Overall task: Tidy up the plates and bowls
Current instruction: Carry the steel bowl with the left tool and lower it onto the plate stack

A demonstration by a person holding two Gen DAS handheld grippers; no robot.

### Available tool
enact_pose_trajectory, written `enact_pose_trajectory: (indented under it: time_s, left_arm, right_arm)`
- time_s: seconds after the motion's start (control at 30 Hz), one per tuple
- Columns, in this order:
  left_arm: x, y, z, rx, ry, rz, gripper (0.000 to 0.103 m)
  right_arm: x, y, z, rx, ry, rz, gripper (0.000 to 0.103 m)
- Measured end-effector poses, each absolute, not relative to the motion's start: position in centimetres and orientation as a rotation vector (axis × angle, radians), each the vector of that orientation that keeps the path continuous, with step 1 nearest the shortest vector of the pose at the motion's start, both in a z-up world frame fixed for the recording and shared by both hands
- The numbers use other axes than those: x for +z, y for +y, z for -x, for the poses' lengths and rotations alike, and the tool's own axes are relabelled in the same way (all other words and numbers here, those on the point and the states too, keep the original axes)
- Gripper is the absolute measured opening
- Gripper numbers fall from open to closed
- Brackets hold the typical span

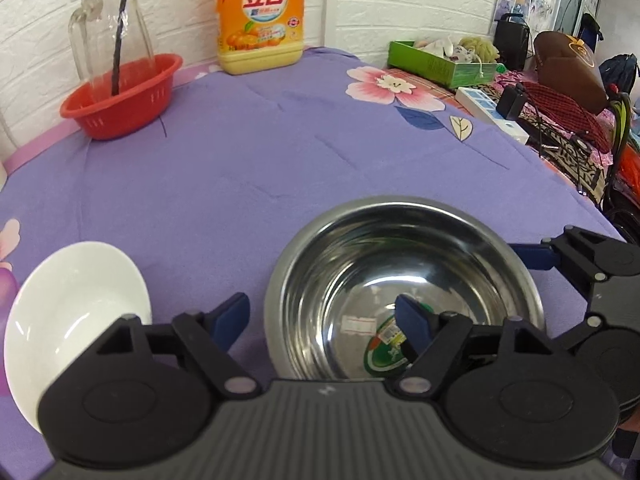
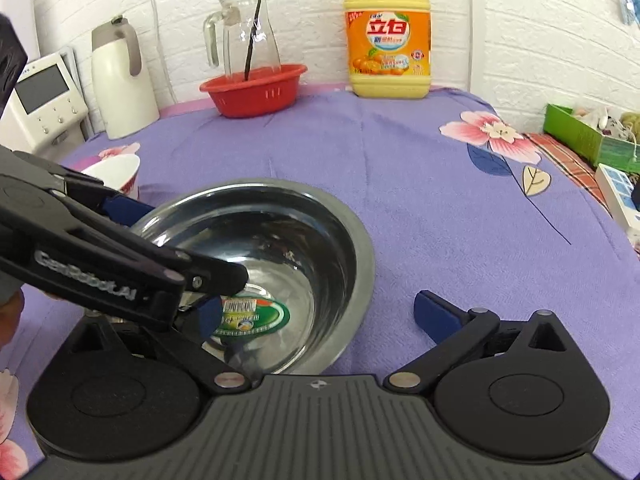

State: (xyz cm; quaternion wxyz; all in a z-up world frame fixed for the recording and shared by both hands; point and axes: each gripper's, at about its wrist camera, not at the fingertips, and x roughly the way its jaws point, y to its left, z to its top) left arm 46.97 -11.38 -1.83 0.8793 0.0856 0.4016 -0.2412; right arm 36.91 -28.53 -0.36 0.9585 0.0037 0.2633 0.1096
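Observation:
A steel bowl (image 1: 404,276) with a green sticker inside sits on the purple cloth; it also shows in the right wrist view (image 2: 280,248). My left gripper (image 1: 320,316) is open and straddles the bowl's left rim, one finger inside, one outside. My right gripper (image 2: 316,312) is open and straddles the bowl's right rim; it shows at the right edge of the left wrist view (image 1: 568,256). A white plate (image 1: 68,312) lies left of the left gripper. A white bowl with a red pattern (image 2: 118,174) stands behind the left gripper.
A red basket (image 2: 256,88) holding a glass jug (image 2: 248,36) and a yellow detergent bottle (image 2: 388,40) stand by the back wall. A white thermos (image 2: 120,80) stands at the back left. A green box (image 1: 440,60) and a power strip (image 1: 492,112) lie off the table's right edge.

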Motion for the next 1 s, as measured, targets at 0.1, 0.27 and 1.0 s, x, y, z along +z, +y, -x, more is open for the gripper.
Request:
enact_pose_trajectory:
  time_s: [0.1, 0.27, 1.0]
  left_arm:
    - [-1.8, -11.4, -46.9, -0.518, 0.858, -0.158, 0.064]
    - [-2.4, -11.3, -46.3, -0.453, 0.875, -0.171, 0.035]
    - [0.1, -6.5, -33.2, -0.471, 0.888, -0.03, 0.029]
  right_arm:
    - [-0.2, -29.2, -36.1, 0.249, 0.533, -0.059, 0.103]
    - [-0.4, -28.9, -35.3, 0.246, 0.512, -0.043, 0.103]
    - [0.3, -25.1, -24.4, 0.291, 0.488, -0.039, 0.089]
